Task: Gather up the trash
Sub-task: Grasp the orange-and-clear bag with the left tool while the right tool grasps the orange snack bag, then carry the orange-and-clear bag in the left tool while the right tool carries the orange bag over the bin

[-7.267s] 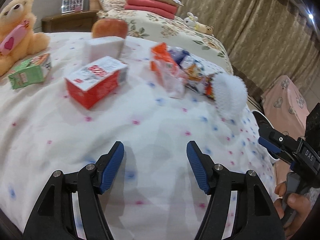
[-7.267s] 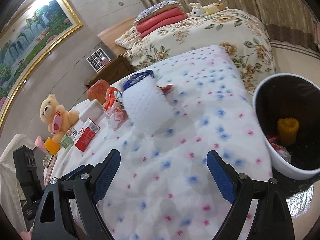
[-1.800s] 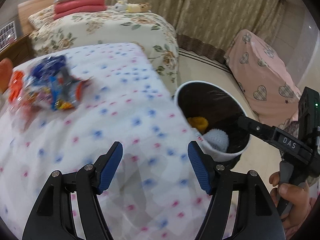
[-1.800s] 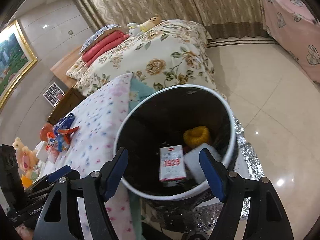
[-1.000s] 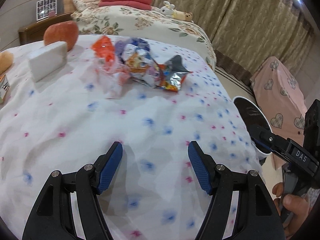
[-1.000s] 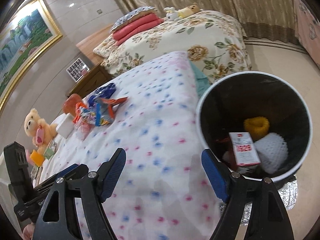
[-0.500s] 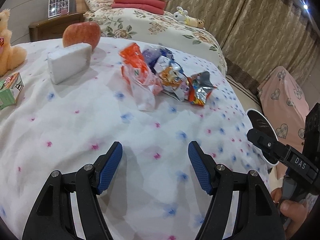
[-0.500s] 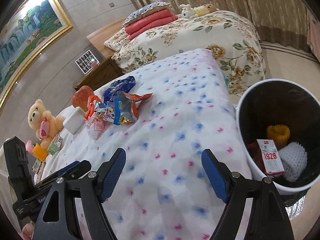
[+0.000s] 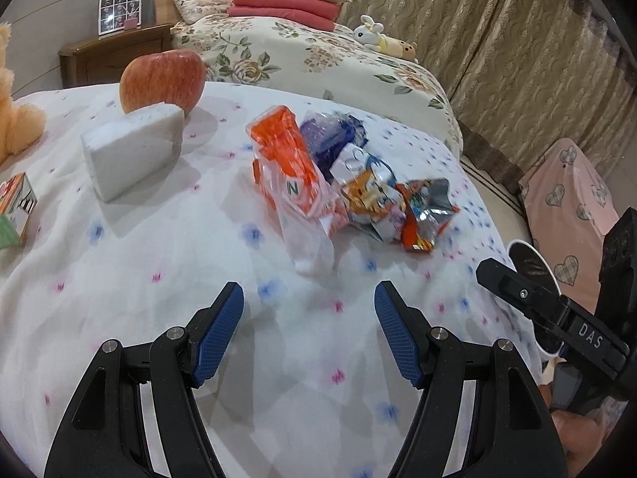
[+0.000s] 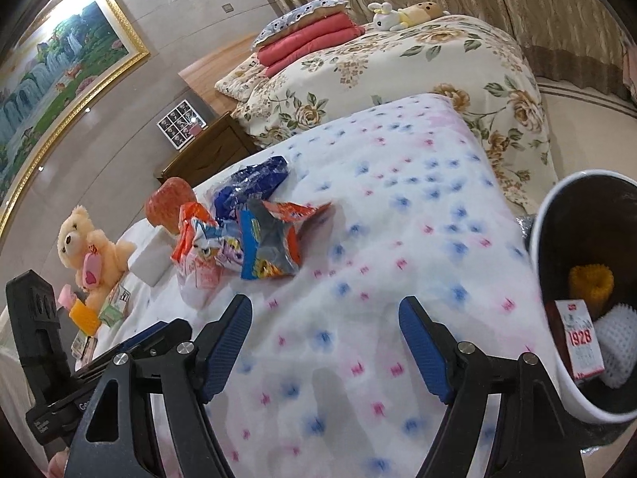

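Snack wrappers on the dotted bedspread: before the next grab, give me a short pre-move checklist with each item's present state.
1. Left gripper open and holding nothing: ok.
2. Right gripper open and holding nothing: ok.
3. Snack wrappers in the left gripper's view, nothing between them: ok.
4. Wrappers separable one by one: not ok, they overlap in a heap.
5. Apple and white foam block apart from the heap: ok.
6. Trash bin has room; red 1928 box lies inside: ok.

Glossy crinkled foil wrappers [image 9: 392, 205] lie on matt dotted cloth bedspread [image 9: 159, 279] beside a smooth-skinned apple [image 9: 161, 75].
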The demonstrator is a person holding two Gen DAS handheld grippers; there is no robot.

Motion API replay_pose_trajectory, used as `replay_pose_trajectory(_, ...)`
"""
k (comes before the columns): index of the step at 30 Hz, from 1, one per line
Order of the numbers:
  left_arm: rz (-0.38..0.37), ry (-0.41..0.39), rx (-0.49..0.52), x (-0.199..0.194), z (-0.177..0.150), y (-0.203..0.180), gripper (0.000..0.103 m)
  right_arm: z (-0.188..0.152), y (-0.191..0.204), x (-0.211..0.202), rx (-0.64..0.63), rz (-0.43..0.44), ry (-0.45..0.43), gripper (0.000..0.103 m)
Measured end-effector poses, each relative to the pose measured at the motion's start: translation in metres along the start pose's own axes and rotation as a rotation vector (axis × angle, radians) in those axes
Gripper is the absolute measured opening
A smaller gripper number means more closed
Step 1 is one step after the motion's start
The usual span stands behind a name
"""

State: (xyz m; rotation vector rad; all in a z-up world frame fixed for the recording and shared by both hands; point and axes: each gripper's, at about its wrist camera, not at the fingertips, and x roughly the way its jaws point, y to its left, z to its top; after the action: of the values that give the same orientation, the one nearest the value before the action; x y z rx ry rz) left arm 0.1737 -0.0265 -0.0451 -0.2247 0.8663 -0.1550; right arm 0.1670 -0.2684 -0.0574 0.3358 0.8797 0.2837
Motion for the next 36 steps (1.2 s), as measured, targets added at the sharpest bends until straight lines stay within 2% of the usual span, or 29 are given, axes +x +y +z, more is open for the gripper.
replay_pose_trajectory(4,0.015,-0.004,-0.002,0.010,0.013,0.003,0.070,0.010,0.005,0.015,-0.013,0.006,0.012,0.069)
replay_pose_trajectory(9,0.013,0.007,-0.009,0.023,0.022,0.008,0.068,0.020,0.007,0.033,-0.024,0.008,0.031,0.055)
replay_pose_trajectory(11,0.003,0.010,-0.002,0.025,0.024,0.008,0.048,0.025,0.009,0.041,-0.030,0.008,0.036,0.050)
replay_pose_trajectory(12,-0.002,0.020,0.005,0.027,0.024,0.007,0.043,0.026,0.009,0.043,-0.032,0.008,0.039,0.043)
replay_pose_trajectory(13,-0.009,0.024,0.011,0.028,0.024,0.007,0.031,0.028,0.010,0.046,-0.035,0.009,0.045,0.039)
replay_pose_trajectory(14,-0.019,0.024,0.017,0.028,0.024,0.006,0.026,0.029,0.011,0.049,-0.041,0.018,0.059,0.023)
replay_pose_trajectory(15,-0.020,0.023,0.024,0.027,0.023,0.005,0.026,0.028,0.012,0.050,-0.045,0.025,0.072,0.006)
replay_pose_trajectory(22,0.002,-0.033,0.069,0.005,0.009,-0.001,0.023,0.016,0.012,0.035,-0.045,0.049,0.052,0.004)
replay_pose_trajectory(30,-0.006,-0.042,0.042,-0.017,-0.011,0.003,0.023,0.003,0.004,0.013,-0.025,0.042,0.032,0.004)
replay_pose_trajectory(36,-0.028,-0.041,0.057,-0.029,-0.027,-0.004,0.023,-0.007,-0.001,-0.007,-0.020,0.039,0.013,0.004)
